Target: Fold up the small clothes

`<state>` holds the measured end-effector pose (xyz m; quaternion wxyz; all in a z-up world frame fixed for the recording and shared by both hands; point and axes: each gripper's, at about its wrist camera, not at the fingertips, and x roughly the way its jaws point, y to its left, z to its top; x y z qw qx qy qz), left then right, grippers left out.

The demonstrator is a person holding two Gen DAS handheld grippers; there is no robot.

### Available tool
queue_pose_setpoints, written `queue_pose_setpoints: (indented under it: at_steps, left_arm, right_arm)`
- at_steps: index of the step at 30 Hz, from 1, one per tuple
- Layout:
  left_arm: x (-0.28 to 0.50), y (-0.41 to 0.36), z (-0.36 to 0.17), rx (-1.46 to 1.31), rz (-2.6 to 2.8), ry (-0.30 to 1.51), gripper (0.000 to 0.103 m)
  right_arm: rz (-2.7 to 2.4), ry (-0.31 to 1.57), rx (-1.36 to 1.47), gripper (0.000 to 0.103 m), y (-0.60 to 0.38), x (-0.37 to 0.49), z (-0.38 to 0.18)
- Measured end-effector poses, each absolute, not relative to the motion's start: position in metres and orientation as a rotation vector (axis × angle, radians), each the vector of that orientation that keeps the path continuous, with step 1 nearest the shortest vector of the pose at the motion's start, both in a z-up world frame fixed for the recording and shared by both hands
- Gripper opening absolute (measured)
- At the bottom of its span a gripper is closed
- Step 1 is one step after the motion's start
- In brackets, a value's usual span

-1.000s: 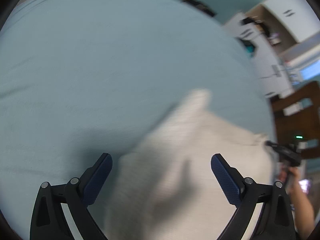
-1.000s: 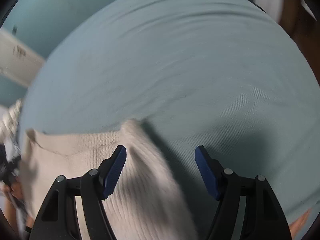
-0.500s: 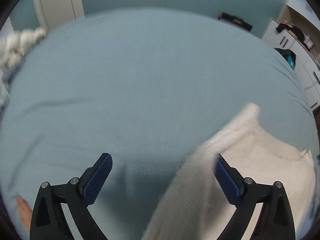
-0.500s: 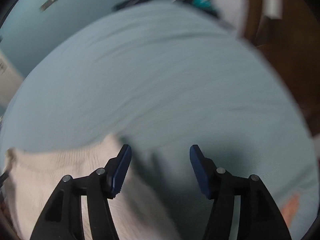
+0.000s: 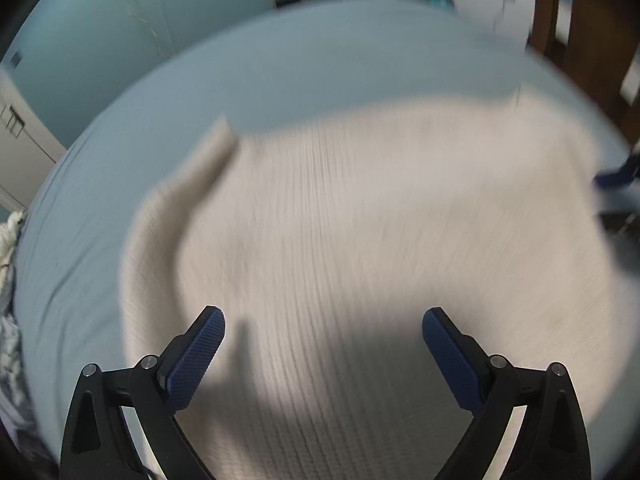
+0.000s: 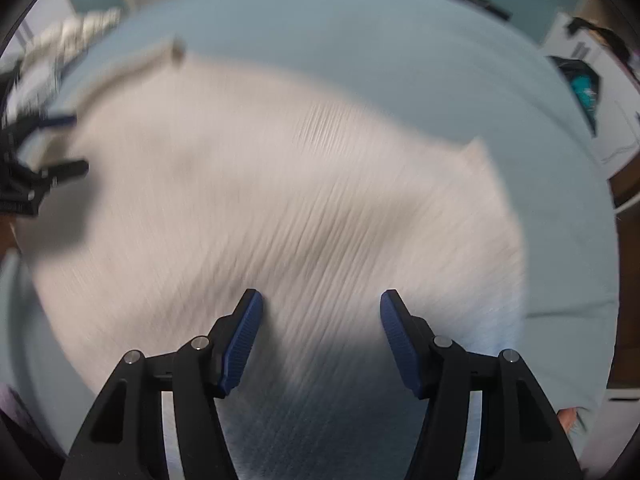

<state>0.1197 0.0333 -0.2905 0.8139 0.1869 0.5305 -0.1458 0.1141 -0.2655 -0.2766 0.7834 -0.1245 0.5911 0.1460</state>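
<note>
A cream ribbed knit garment (image 5: pixel 360 220) lies spread flat on the pale blue bed sheet (image 5: pixel 280 60). It fills most of both blurred views and also shows in the right wrist view (image 6: pixel 280 184). My left gripper (image 5: pixel 322 344) is open and empty, hovering over the garment's near part. My right gripper (image 6: pixel 322 332) is open and empty, above the garment's near edge. The left gripper shows at the left edge of the right wrist view (image 6: pixel 44 176). The right gripper shows blurred at the right edge of the left wrist view (image 5: pixel 618 176).
A pile of white patterned cloth (image 5: pixel 8 280) lies at the sheet's left edge and in the right wrist view (image 6: pixel 68 36). A wooden chair (image 5: pixel 592 32) stands at the far right. White cabinets (image 5: pixel 20 140) and a teal wall lie beyond the bed.
Both grippers have swung over the garment, which now fills each view. Earlier it lay off to one side. Both grippers stay open.
</note>
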Motion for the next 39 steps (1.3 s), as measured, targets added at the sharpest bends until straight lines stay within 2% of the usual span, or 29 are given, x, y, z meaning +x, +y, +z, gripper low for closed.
queue_pose_setpoints:
  at_steps: [2,6,9,13,15,22,25,32,36,39]
  left_arm:
    - [0.117,0.037,-0.304,0.383,-0.314,1.143,0.103]
    - [0.127,0.053,-0.307,0.308,-0.344,1.189,0.103]
    - [0.136,0.057,-0.3,0.331,-0.321,1.243,0.103]
    - [0.139,0.052,-0.265,0.335,-0.291,1.281,0.102]
    - [0.135,0.055,-0.24,0.32,-0.285,1.277,0.103]
    - [0.109,0.051,-0.141,0.163,-0.112,1.102,0.103]
    - [0.101,0.058,-0.122,0.103,-0.078,1.052,0.103]
    - [0.062,0.071,-0.13,0.114,0.155,0.99,0.103]
    - [0.035,0.086,-0.156,0.139,0.275,0.992,0.103]
    - [0.018,0.108,-0.184,-0.004,0.252,1.046,0.103]
  right_arm:
    - [0.318,1.266,-0.277,0.07,-0.269,0.111,-0.294]
    - [0.335,1.195,-0.23,0.078,-0.291,0.101,-0.301]
    - [0.315,1.174,-0.247,0.079,-0.3,0.094,-0.304]
    - [0.269,1.336,-0.297,0.079,-0.302,0.092,-0.288]
    - [0.225,1.352,-0.266,0.079,-0.307,0.084,-0.264]
    - [0.104,1.401,-0.016,0.08,-0.325,0.066,-0.188]
    - [0.016,1.367,0.083,0.084,-0.315,0.076,-0.168]
    - [-0.079,1.124,0.416,0.084,-0.297,0.039,-0.154]
    - [-0.092,1.113,0.636,0.085,-0.314,0.011,-0.185]
    - [-0.017,1.081,0.861,0.085,-0.334,-0.011,-0.222]
